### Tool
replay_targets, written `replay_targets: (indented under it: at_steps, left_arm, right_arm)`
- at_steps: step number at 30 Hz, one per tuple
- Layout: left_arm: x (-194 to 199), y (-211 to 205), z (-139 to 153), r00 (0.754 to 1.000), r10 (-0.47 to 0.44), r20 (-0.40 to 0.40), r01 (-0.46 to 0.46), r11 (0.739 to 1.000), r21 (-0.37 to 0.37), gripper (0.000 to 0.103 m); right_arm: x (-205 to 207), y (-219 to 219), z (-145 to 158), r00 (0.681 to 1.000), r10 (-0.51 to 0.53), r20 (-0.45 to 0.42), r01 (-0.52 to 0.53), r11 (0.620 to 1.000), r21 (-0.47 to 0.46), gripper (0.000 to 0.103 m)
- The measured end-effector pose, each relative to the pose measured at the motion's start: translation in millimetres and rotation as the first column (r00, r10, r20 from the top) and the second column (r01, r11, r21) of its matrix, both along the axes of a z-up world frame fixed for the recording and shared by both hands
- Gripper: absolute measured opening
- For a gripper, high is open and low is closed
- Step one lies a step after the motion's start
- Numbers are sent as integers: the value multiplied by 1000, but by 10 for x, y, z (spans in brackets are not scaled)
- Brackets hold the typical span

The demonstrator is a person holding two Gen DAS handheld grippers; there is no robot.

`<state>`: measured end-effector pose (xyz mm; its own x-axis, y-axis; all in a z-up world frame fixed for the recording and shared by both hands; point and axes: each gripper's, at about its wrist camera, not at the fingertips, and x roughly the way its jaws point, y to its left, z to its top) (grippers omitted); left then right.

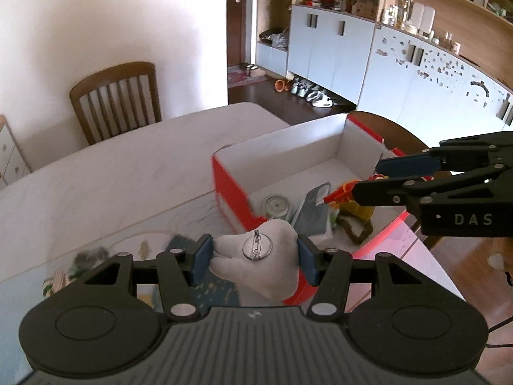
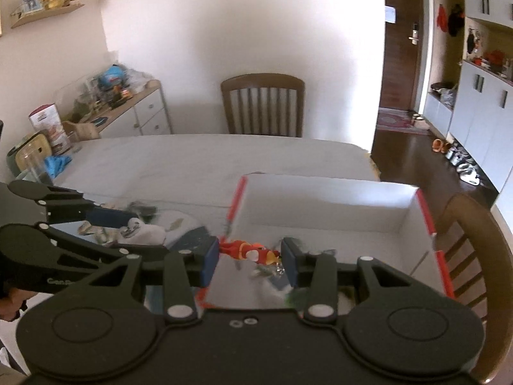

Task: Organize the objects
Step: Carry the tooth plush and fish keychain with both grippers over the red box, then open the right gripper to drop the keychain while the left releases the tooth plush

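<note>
In my left claw (image 1: 256,256) I have a white tooth-shaped plush (image 1: 256,266), pinched from both sides by the blue pads (image 1: 205,252), jaws about half spread. A round clear badge with a safety pin (image 1: 257,244) sits on the side of the plush facing me. The plush hangs in the air over the near corner of the red-and-white box (image 1: 231,189).

My right claw (image 2: 250,256) grips a small red and orange toy figure (image 2: 248,250) between its pads, jaws drawn in narrower than the left's. From the left view, that toy (image 1: 341,192) shows over the box's interior, at the tip of the right claw (image 1: 362,181).

Inside the box I see a round glass piece (image 1: 275,206), a grey flat case (image 1: 312,211) leaning on a white block, and a yellow and brown item (image 1: 356,218) partly hidden behind the right claw's fingers. The far half of the box floor is bare.

The box stands on the pale marbled surface (image 1: 112,179). To its left, under my left claw, lie a dark blue patterned thing (image 1: 214,292) and some blurred small pieces I cannot identify. A wooden chair (image 1: 117,101) stands at the far side of the surface, another chair (image 2: 474,256) just right of the box. Cabinets and shelves (image 1: 336,48) line the far wall.
</note>
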<state>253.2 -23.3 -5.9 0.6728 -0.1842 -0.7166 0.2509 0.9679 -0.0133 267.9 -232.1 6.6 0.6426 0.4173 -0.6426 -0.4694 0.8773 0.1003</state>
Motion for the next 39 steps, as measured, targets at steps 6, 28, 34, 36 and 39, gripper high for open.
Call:
replay_targets:
  at_steps: [6,28,34,36,39]
  left_arm:
    - [227,-309,-14,1000,-17,-7,17,1000,9,56]
    - [1157,-932,-492,996,4,-94,9,991,134,56]
    - [1352,-962,-749,984,29,-177,-4,990,144,56]
    - [1377,-979,-812,981,25,-191,5,988,155,56]
    - [1394,-1021,-887,978,16,-208,20,985,170,56]
  right_arm:
    - [182,-303,-55,999,-38,10,38,999,-9,41]
    - [1023,-820,-513,992,-107,-63,102,992,-75,22]
    - [1171,-804,-707,991,-87,-104,76,991,-107,22]
    - [1164,-816,-739,990,-82,-114,70,992,-106,22]
    - [1153,-864,-765,988,-77,-133,64,993,-100,22]
